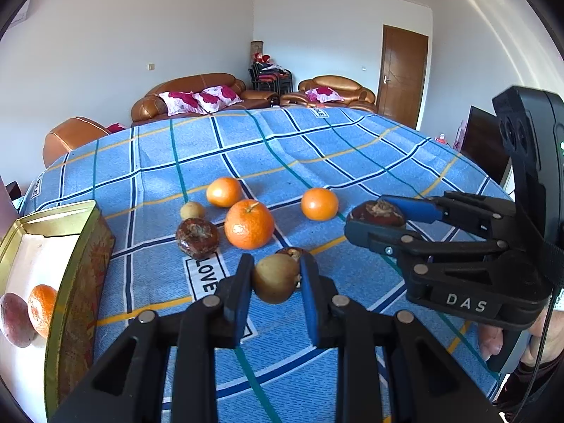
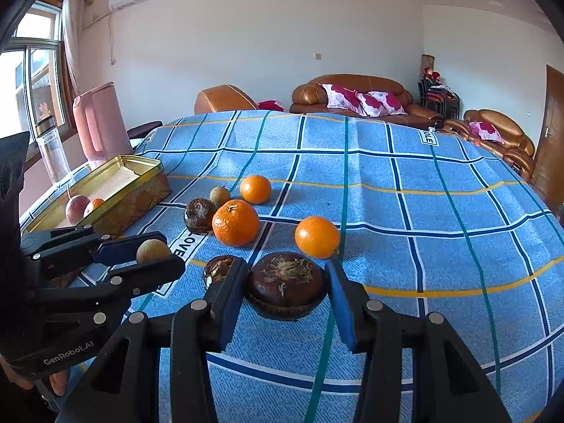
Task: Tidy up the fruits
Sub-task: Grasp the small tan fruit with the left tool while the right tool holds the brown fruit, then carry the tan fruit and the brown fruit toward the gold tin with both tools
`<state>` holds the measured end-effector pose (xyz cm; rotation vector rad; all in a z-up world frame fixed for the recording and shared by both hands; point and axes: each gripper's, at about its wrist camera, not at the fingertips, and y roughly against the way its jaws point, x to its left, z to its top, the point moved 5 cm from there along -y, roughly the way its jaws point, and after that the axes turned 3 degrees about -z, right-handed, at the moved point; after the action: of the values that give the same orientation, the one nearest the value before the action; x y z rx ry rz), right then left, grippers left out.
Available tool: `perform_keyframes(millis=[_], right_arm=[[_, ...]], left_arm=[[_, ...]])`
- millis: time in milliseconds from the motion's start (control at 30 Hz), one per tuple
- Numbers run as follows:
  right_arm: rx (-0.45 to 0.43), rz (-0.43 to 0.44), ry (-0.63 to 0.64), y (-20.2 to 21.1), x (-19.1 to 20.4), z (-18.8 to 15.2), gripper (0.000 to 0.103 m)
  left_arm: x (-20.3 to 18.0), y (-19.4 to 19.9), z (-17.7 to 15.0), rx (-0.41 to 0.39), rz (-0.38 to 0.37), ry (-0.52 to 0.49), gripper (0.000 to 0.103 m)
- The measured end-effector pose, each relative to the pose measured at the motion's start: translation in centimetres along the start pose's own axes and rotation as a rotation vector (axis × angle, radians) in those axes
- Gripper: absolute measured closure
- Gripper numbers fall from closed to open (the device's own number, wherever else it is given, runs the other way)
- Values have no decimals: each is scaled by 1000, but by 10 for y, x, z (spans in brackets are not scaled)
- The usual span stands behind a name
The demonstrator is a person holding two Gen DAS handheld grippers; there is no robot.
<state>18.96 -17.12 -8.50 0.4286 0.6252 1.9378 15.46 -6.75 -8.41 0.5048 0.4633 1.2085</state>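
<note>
At the far left of the left wrist view sits the gold-rimmed rectangular tin box [image 1: 75, 257], already holding a reddish round fruit [image 1: 14, 319] and a small orange tangerine [image 1: 41, 308]. Low in the centre, the left tongs [image 1: 276, 282] grip a small tan-brown round fruit [image 1: 275, 282] between their blue pads, lifted above the blue checked cloth on the bench [image 1: 352, 148]. The box lies to the left of this held fruit and near it, so the left hand looks the nearer one for a drop, a short sideways carry over the rim. Loose tangerines and a dark brown flattened fruit [image 1: 196, 238] lie mid-frame. At the right, the right tongs [image 1: 377, 216] are closed on a dark brown flattened chestnut-like fruit [image 1: 377, 213], well apart from the box.
</note>
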Motion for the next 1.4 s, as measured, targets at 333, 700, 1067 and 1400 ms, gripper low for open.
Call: perform_keyframes(millis=[333, 700, 1067, 1400], right_arm=[[-34, -3, 7, 8, 1, 1, 55], [-80, -5, 27, 17, 4, 3, 55], [-123, -10, 48, 25, 8, 5, 55], [-157, -19, 58, 32, 10, 5, 55]], left_arm=[[5, 6, 2, -34, 10, 15, 75], [7, 15, 3, -78, 20, 24, 75], [7, 22, 3, -112, 35, 22, 75], [10, 30, 4, -149, 40, 31, 75]])
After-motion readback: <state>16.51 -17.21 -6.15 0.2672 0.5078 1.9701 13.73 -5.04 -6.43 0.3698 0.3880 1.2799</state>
